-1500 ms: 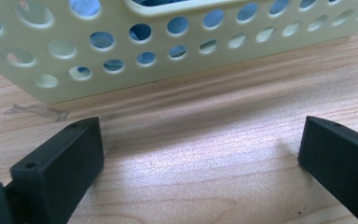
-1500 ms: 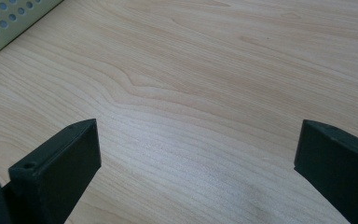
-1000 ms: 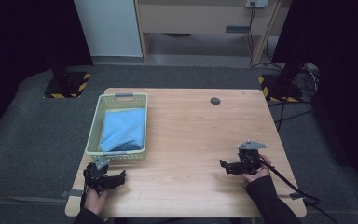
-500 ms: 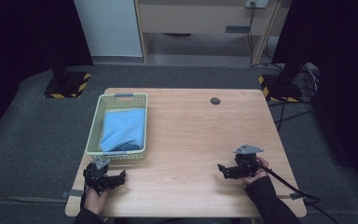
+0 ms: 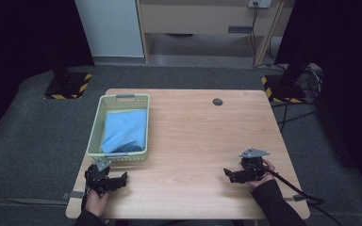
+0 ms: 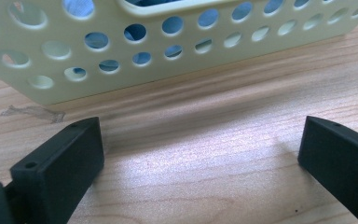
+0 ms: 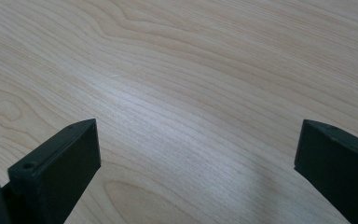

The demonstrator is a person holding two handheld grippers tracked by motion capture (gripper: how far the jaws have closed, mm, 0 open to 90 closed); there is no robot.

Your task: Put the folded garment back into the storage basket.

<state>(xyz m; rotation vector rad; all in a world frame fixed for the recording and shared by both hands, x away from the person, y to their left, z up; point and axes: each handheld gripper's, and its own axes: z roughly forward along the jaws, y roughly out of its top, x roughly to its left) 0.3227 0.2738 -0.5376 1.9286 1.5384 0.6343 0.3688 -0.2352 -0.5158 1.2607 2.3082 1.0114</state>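
A pale yellow perforated basket [image 5: 94, 134] stands on the left part of the wooden table [image 5: 193, 136], with a folded blue cloth [image 5: 125, 129] inside it. My left gripper [image 5: 122, 180] rests on the table just in front of the basket's near wall [image 6: 121, 56], open, with bare wood between its jaws. My right gripper [image 5: 227, 174] lies near the front right of the table, open as well, over bare wood [image 7: 191, 93]. Blue cloth [image 6: 142, 58] shows through the basket's holes.
A small dark round grommet [image 5: 217, 101] sits in the table near its far edge. A black cable [image 5: 292, 186] trails from the right gripper off the table's front right. Stand bases with yellow-black stripes [image 5: 68, 87] sit on the floor beyond the table.
The right gripper has shifted slightly toward the front edge and a little left. The left gripper has stayed in place.
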